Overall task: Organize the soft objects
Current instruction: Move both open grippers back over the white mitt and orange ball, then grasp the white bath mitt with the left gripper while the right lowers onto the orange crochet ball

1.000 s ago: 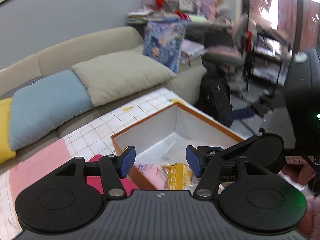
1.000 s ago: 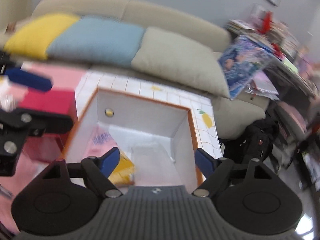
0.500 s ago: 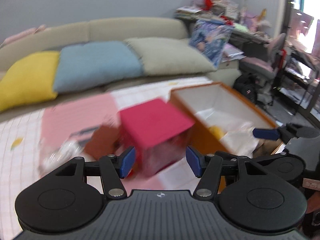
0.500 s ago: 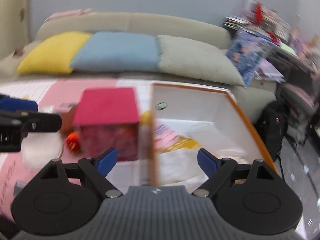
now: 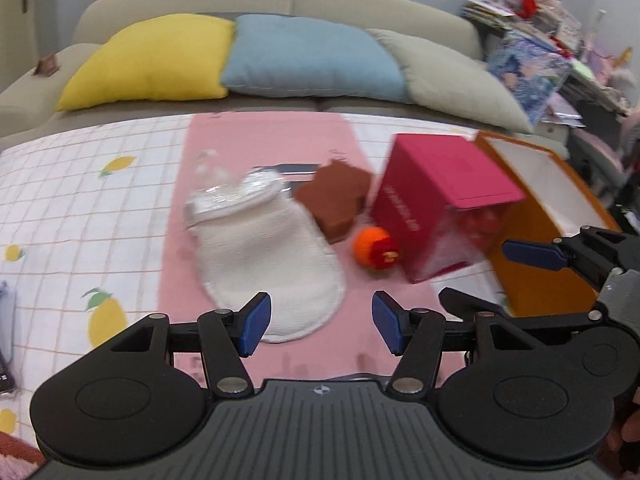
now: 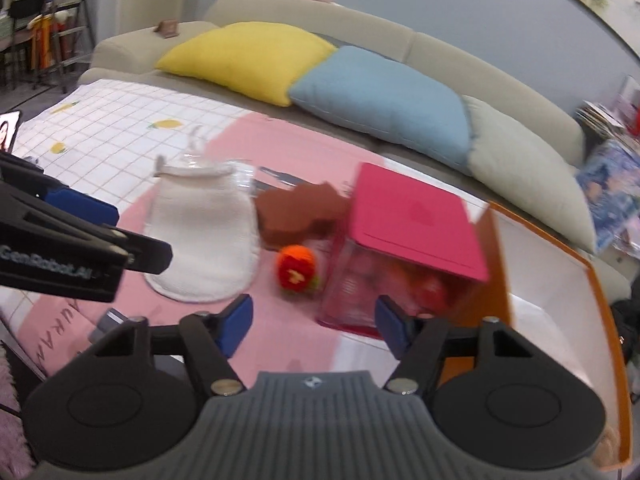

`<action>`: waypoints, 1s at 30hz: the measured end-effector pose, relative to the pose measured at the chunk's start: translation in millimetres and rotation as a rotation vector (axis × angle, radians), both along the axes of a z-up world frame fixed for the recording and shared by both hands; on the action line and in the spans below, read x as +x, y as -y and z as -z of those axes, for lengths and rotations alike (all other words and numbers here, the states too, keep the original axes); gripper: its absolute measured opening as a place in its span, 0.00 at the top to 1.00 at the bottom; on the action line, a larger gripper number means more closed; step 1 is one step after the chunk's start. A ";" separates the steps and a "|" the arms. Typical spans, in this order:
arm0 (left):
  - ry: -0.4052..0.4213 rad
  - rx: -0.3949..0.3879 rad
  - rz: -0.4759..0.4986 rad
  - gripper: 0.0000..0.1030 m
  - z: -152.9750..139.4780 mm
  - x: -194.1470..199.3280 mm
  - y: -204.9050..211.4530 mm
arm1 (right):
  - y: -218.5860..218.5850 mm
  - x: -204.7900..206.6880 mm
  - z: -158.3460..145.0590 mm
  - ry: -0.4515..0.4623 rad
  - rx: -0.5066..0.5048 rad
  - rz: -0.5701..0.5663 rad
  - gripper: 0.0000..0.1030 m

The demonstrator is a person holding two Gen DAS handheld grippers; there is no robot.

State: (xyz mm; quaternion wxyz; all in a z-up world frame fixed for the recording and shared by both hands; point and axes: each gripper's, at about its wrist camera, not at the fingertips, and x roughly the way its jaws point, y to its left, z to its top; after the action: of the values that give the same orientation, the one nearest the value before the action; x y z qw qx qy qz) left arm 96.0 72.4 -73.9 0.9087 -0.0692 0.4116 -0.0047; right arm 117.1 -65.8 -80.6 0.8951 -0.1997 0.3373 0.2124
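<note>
The sorting looks only partly done, judging by what lies loose. At centre frame in both views, 3 soft things sit on the pink mat (image 5: 256,152): 1 white mitt (image 5: 268,256), 1 brown plush (image 5: 334,200) and 1 orange ball (image 5: 374,246). To their right stand 1 pink box (image 5: 436,200) and 1 open orange box (image 6: 560,300) at the right edge. The left gripper (image 5: 320,322) and right gripper (image 6: 312,322) are both spread wide, holding nothing.
</note>
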 end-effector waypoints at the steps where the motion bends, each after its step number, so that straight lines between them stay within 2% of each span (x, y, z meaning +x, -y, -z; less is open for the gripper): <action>1: -0.007 0.004 -0.016 0.33 4.2 -0.9 -5.2 | -6.8 1.5 2.5 -0.003 -0.001 -0.017 0.44; 7: -0.048 -0.042 -0.115 0.30 24.1 3.9 -35.0 | -42.2 16.6 20.9 -0.053 -0.023 -0.062 0.58; 10: -0.058 -0.044 -0.144 0.29 33.8 9.8 -43.5 | -54.5 24.3 32.2 -0.073 -0.065 -0.063 0.66; 12: -0.064 -0.077 -0.154 0.28 41.5 15.1 -50.4 | -60.0 31.1 39.9 -0.085 -0.090 -0.067 0.71; 16: -0.075 -0.135 -0.177 0.28 57.8 25.2 -60.7 | -68.2 46.6 54.6 -0.105 -0.126 -0.041 0.71; 19: -0.087 -0.170 -0.207 0.28 68.9 33.3 -67.8 | -74.0 55.2 59.7 -0.128 -0.107 -0.040 0.72; 24: -0.069 -0.175 -0.211 0.28 80.5 45.2 -75.6 | -90.4 58.2 70.9 -0.131 -0.104 -0.110 0.76; 27: -0.060 -0.150 -0.195 0.29 89.2 48.5 -75.6 | -92.8 65.5 81.0 -0.153 -0.125 -0.088 0.76; 30: -0.040 -0.138 -0.170 0.29 90.5 49.6 -71.7 | -91.4 69.5 82.7 -0.172 -0.106 -0.079 0.75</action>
State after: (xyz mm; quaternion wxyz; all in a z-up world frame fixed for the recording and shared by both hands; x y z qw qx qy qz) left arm 145.7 144.0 -164.4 0.8905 -0.1664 0.4209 0.0456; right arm 186.6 25.6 -163.4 0.8420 -0.2408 0.4156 0.2458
